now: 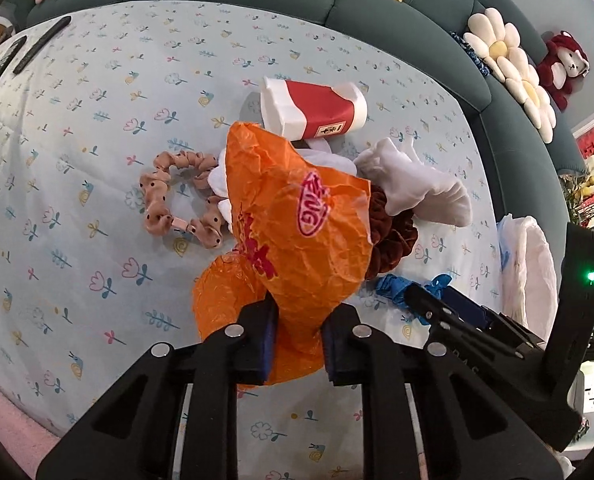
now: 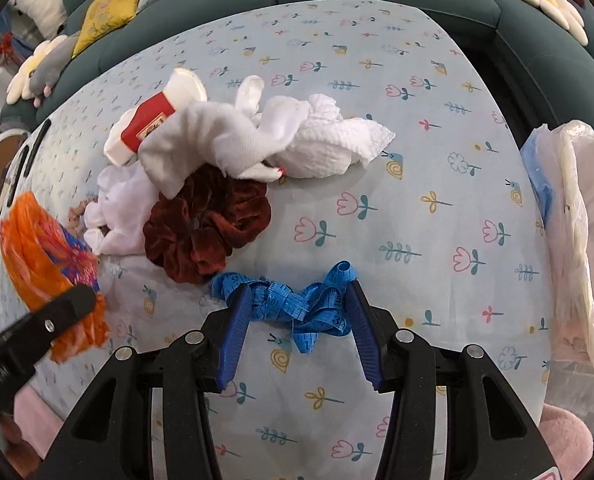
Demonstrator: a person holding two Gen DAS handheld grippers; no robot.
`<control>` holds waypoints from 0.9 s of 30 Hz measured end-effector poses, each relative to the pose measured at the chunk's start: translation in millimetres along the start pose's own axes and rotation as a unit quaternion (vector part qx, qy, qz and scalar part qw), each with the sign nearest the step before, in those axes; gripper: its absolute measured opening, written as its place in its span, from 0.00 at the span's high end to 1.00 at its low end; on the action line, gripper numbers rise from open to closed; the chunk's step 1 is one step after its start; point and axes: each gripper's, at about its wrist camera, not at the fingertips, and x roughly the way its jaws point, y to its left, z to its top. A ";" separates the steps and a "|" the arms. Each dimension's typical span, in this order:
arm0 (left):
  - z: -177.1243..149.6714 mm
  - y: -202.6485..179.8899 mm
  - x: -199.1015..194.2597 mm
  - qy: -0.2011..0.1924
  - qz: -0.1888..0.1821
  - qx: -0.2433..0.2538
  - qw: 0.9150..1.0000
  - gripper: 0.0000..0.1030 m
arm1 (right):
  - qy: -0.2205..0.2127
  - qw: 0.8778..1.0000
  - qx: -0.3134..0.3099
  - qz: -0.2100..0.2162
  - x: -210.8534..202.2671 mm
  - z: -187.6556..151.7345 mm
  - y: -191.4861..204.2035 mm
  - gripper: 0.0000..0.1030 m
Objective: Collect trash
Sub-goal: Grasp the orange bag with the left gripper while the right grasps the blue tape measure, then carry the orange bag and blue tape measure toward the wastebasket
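In the left wrist view, our left hand-held gripper [image 1: 295, 344] is clamped on the orange bag [image 1: 297, 232], which fills the lower centre of the frame. Behind it a red cup [image 1: 317, 110] and white wads [image 1: 417, 184] lie loose on the counter [image 1: 77, 140], so collecting looks barely begun.

In the right wrist view, our right hand-held gripper [image 2: 297, 320] stands wide open astride the blue tape [image 2: 293, 304] at lower centre, not gripping it. The tissue [image 2: 329, 144] (upper centre) is uncollected.

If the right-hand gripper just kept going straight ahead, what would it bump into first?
Probably the blue tape measure, bunched between the open right gripper. Past it lies bare sheet; the brown scrunchie sits to the left.
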 end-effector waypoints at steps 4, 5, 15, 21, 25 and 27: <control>-1.5 -4.2 -0.1 0.002 0.000 -0.002 1.000 0.83 | 0.002 1.000 -0.004 0.008 -3.5 -7.8 -2.2 0.65; -2.5 -6.4 -1.9 0.000 0.000 0.002 1.000 0.83 | 0.002 1.000 -0.003 0.010 -4.4 -10.2 -3.8 0.68; -9.6 -20.6 -13.3 -0.009 0.001 0.018 1.000 0.83 | 0.009 1.000 0.001 0.023 -18.9 -36.8 -19.4 0.91; -13.4 -27.8 -21.8 -0.016 0.000 0.028 0.999 0.83 | 0.000 0.999 -0.007 0.042 -36.9 -54.1 -18.6 0.94; -17.6 -38.2 -27.9 -0.020 -0.002 0.042 0.999 0.83 | -0.015 0.999 -0.011 0.046 -52.9 -59.3 -19.4 0.94; -19.9 -44.5 -31.5 -0.023 -0.003 0.049 0.999 0.83 | -0.027 0.998 -0.012 0.049 -63.9 -60.5 -22.2 0.94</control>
